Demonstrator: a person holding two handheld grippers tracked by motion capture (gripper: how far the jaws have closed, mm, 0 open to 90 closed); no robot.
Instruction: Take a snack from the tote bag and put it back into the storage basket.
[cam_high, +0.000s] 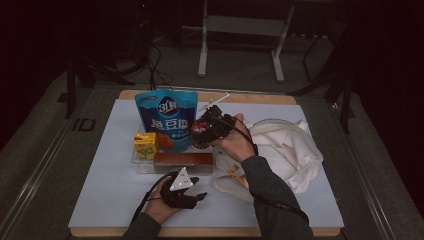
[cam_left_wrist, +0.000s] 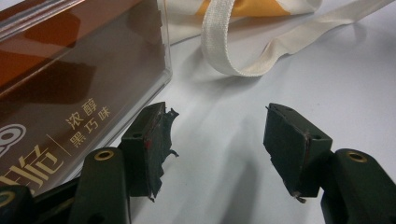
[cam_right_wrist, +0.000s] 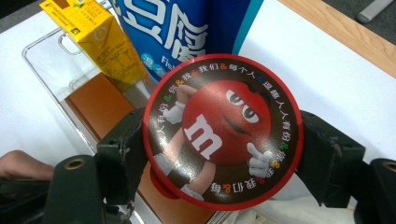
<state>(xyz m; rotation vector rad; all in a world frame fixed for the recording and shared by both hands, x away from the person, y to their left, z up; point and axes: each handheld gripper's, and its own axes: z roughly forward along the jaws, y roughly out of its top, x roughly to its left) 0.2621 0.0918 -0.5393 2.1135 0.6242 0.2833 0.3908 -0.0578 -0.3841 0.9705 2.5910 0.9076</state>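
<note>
Two grippers work over one desk (cam_high: 100, 200) in the high view. One clear tray (cam_high: 136, 161) sits at the middle, holding one yellow juice box (cam_high: 145, 145), one blue snack bag (cam_high: 167, 120) standing upright and one brown chocolate box (cam_high: 183, 161) along its near side. One white cloth bag (cam_high: 285, 150) lies to the right, reaching close to the right edge. The right gripper (cam_high: 200, 134) hovers just above the tray's right end, pinching one round candy tin (cam_high: 198, 134). The left gripper (cam_high: 200, 195) lies near the front edge, just before the chocolate box, with bare desk to the left and far right.

One pair of fingers (cam_left_wrist: 289, 140) in the left gripper view stands spread, nothing between them, the pale desk showing through the gap. The chocolate box lies just to their left; one bag strap (cam_left_wrist: 224, 46) loops beyond.

One candy tin fills the right gripper view, its red-rimmed lid facing the camera, both fingers (cam_right_wrist: 119, 154) pressed on opposite sides of its rim. Behind it stand the juice box and snack bag.
</note>
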